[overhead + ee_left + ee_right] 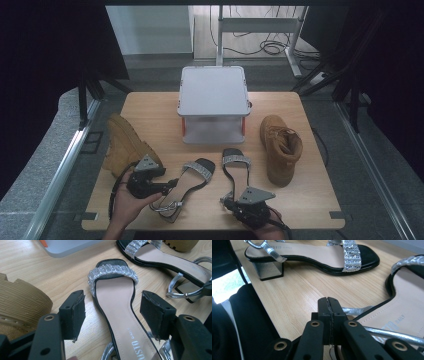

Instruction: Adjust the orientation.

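Note:
Two black sandals with silver glitter straps lie at the table's front. My left gripper (172,185) is open, and in the left gripper view (113,312) its jaws straddle the insole of the left sandal (192,180) (115,297) without touching it. My right gripper (225,201) (329,307) is shut at the heel end of the right sandal (235,167) (407,302). That sandal's silver ankle strap (359,310) runs just behind the shut jaw tips; nothing shows between the pads. The left sandal (312,255) lies farther off in the right gripper view.
A grey two-level rack (214,90) stands at the table's middle back. One tan boot (125,142) lies at the left, its sole (22,305) close to my left gripper. The other tan boot (281,147) lies at the right. The wooden table (155,110) ends just below both hands.

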A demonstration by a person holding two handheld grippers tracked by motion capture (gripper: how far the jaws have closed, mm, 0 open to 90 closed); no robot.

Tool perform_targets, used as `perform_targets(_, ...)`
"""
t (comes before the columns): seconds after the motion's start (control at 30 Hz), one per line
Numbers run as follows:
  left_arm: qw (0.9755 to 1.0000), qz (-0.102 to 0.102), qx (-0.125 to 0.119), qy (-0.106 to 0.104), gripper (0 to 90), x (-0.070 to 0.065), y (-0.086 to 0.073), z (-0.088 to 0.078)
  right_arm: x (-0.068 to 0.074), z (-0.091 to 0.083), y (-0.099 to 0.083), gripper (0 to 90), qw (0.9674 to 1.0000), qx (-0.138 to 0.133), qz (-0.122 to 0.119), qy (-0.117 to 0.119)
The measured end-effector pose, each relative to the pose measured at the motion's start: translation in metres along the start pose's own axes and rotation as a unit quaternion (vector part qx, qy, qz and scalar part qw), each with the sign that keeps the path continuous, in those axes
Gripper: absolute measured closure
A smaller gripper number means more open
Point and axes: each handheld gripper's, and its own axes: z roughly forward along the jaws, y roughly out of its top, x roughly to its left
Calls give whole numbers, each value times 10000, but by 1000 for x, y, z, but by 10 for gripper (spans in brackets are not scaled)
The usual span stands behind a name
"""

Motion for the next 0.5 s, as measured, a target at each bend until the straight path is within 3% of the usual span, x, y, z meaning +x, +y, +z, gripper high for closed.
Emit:
perform_targets(0.1, 10000, -7, -8, 3, 370, 0, 0, 0, 4, -6, 2, 893, 9996, -163, 18, 232)
perform_targets(0.3, 10000, -18, -8, 15, 370, 1, -1, -1, 18, -6, 1, 892, 9985, -96, -199, 493)
perform_targets(0.33, 10000, -16, -8, 12, 370, 1, -1, -1, 21, -1, -2, 893, 9988, 68, -306, 377)
perform_targets(0.37, 10000, -16, -6, 10, 370, 1, -1, -1, 21, -1, -2, 893, 9988, 68, -306, 377)
perform_targets(0.4, 10000, -16, -7, 8, 370, 1, -1, -1, 19, 2, -5, 893, 9991, 172, -315, 228)
perform_targets(0.43, 10000, -13, -5, 8, 370, 1, -1, -1, 19, 2, -5, 893, 9991, 172, -315, 228)
perform_targets(0.47, 10000, -12, -2, 9, 370, 1, -1, 0, 15, 4, -9, 893, 9993, 235, -285, 6)
perform_targets(0.5, 10000, -10, -8, 10, 370, 1, -1, 0, 15, 4, -9, 893, 9993, 235, -285, 6)
